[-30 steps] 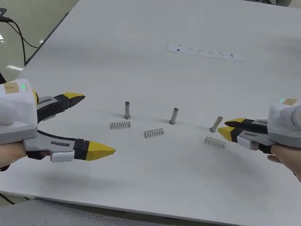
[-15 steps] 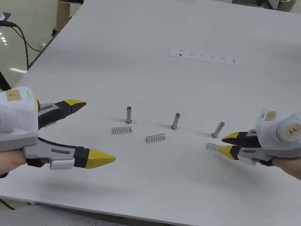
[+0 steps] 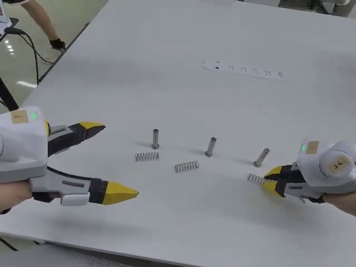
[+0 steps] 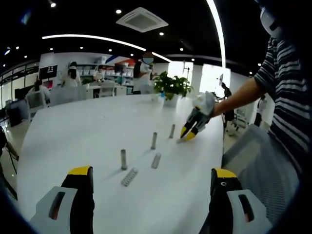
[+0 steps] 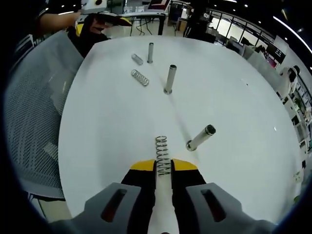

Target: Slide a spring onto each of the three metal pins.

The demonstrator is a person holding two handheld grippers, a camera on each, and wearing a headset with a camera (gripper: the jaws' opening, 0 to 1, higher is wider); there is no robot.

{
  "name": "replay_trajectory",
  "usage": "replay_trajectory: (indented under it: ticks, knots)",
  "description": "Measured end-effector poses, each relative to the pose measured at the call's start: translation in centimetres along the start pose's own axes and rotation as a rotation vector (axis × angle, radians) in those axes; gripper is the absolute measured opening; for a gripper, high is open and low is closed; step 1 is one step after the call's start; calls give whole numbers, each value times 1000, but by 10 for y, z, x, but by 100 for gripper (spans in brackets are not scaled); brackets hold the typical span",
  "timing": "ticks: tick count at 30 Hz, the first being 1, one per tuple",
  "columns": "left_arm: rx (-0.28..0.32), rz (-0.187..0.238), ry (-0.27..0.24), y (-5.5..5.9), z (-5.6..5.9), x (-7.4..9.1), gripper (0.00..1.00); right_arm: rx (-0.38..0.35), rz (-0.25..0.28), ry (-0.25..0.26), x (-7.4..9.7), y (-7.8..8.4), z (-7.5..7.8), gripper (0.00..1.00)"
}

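So far none of the three is done: left pin (image 3: 156, 139), middle pin (image 3: 211, 147) and right pin (image 3: 261, 157) stand bare in a row on the white surface (image 3: 183, 100). Each has a spring lying flat just in front of it, not touching: left spring (image 3: 147, 157), middle spring (image 3: 187, 166), right spring (image 3: 255, 178). Right tool (image 3: 271, 179) is low at the right spring. In the right gripper view its jaws are drawn in to a narrow slot with the spring's near end between the yellow tips, so I read it as pinched; the rest of the spring lies on the surface, just beside the right pin's base. Left tool (image 3: 111, 161) hovers wide open, holding nothing, well left of the left pin. Judged step: pick-up of the first spring. Left to do: lift, line up over the pin top, slide down, then the other two. Room: plenty of bare surface beyond the pins, power strip (image 3: 247, 71) well apart at the back. Near edge of the surface runs close under both tools, so a dropped spring could roll off there. The right pin stands just beside the pinched spring, easy to knock on the lift.
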State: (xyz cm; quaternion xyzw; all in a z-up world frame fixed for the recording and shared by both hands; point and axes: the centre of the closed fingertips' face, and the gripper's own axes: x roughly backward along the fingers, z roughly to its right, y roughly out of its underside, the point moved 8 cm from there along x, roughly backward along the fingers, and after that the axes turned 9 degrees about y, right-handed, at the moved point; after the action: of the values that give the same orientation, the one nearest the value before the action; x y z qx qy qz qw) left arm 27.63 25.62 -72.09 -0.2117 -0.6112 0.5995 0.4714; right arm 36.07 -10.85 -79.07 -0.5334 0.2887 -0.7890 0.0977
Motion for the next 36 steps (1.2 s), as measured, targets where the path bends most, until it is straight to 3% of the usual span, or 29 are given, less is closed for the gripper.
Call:
replay_trajectory:
  ticks: [8,19,22,26,36]
  knots:
    - [-4,-11,31,-2,3,-7,95,39,-1,-2,0,1,-3,8]
    - [-20,-28,101,-7,10,-21,90,93,62,-28,16,-32,-13,8]
    - [-24,-39,140,-8,13,-28,87,118,68,-48,17,-39,-18,8]
    - [-4,-11,213,-11,17,-36,86,138,84,-65,22,-49,-25,8]
    - [-12,-25,313,-18,16,-65,71,131,109,-77,35,-65,-31,8]
